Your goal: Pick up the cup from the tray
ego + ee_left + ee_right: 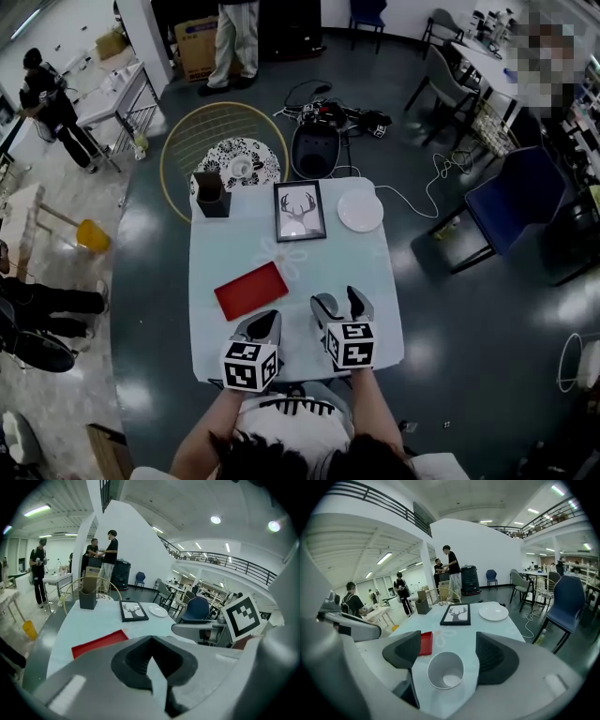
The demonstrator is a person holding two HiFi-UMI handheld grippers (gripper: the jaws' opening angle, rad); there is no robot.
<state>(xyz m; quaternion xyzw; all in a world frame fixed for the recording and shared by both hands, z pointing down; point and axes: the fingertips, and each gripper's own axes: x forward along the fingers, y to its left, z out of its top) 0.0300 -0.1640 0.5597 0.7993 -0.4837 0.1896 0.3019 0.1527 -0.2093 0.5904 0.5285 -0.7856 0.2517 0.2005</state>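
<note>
Cup: white cup (446, 669), off the tray, on the pale table (234, 244) near the person's edge, between the two pads of the right gripper (449, 647).
Cup axis: the long axis stands about upright. The round mouth opens upward and a little toward the gripper's camera, so the inside and the flat bottom show. I cannot tell whether it leans slightly.
Cup contact: bare table shows on both sides of the rim. The left pad is nearer than the right one, and neither presses on the cup.
Right gripper: jaws spread wide around the cup, gripping nothing; in the head view it (342, 302) points away from the person over the table's near right part.
Left gripper: jaws (151, 641) drawn together at the tips with only a thin sliver of table showing between them and nothing in them; it rests beside the right one (262, 323).
Tray: red, flat and bare (250, 290), lying at an angle ahead of the left gripper, to the left of the cup and apart from it.
Beyond: framed deer picture (300, 211), white plate (361, 211) and dark holder (212, 194) along the far side.
</note>
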